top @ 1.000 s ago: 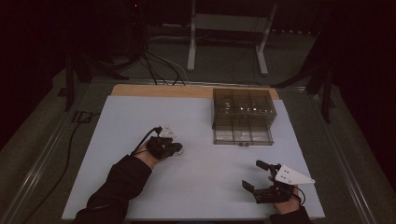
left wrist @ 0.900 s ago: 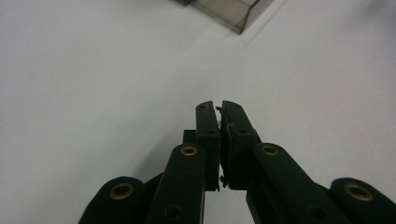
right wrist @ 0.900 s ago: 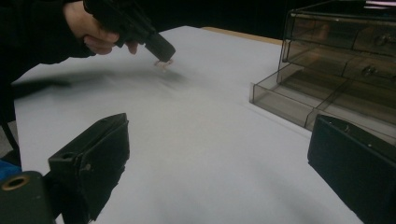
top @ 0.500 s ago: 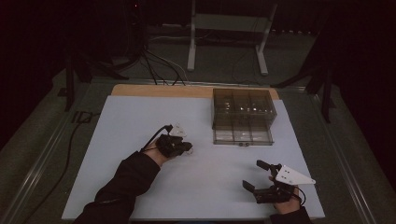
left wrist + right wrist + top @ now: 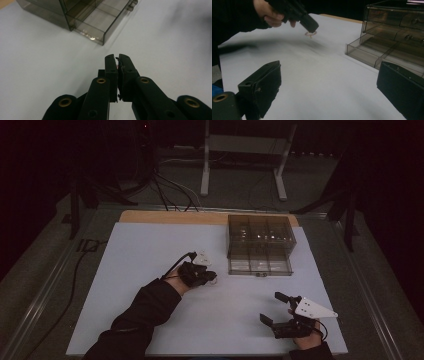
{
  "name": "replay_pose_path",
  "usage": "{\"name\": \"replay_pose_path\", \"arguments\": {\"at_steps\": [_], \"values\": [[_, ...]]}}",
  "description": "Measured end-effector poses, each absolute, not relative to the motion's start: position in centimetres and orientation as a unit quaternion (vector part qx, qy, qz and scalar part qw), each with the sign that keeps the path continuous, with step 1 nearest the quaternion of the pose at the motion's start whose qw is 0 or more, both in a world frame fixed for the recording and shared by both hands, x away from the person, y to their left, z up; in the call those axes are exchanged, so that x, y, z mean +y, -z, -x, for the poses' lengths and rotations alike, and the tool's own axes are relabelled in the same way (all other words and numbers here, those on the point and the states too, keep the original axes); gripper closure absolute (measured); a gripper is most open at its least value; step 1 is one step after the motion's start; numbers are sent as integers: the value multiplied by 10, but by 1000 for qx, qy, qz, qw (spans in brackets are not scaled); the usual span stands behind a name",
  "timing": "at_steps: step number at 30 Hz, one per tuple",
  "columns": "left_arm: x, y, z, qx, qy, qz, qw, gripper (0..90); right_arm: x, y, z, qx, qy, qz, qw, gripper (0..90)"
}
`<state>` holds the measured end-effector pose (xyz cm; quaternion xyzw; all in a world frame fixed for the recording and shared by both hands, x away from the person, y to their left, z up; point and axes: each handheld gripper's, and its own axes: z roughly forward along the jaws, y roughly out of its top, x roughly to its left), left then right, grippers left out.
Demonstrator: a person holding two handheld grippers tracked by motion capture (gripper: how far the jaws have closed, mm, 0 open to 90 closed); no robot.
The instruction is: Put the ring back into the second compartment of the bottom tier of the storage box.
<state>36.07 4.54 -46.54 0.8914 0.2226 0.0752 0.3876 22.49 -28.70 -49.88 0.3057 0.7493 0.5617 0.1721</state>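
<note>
A smoky clear drawer box [image 5: 259, 232] stands at the back right of the white mat, its bottom drawer [image 5: 260, 265] pulled open. My left gripper [image 5: 212, 277] hovers just left of that drawer, shut on a small pale ring-like piece [image 5: 310, 33]. In the left gripper view the jaws [image 5: 118, 57] are pressed together with a sliver of pink between them, and the open drawer [image 5: 100, 22] lies ahead. My right gripper [image 5: 270, 308] rests near the mat's front right edge, wide open and holding nothing; its own view shows the two jaws [image 5: 329, 87] far apart.
The white mat [image 5: 150, 245] covers a wooden tabletop [image 5: 170, 216]. A cable [image 5: 75, 270] runs off the mat's left side. Beyond the table are a metal stand [image 5: 245, 155] and floor cables [image 5: 165, 185].
My left gripper has moved right across the mat toward the open drawer, still shut on the small piece. The right gripper has stayed where it was.
</note>
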Motion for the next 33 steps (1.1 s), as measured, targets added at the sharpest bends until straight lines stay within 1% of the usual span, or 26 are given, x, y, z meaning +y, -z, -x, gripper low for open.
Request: {"name": "replay_pose_path", "arguments": {"at_steps": [9,20,33], "values": [[29,458,-364,197,-73,-893,399,882,-287,499,-225,751,-560,-305,171,53],[8,452,-369,182,-71,-890,412,881,-288,498,-224,750,-563,-303,171,53],[-18,450,-382,186,-72,-879,432,880,-289,498,-224,749,-563,-304,173,53]]}}
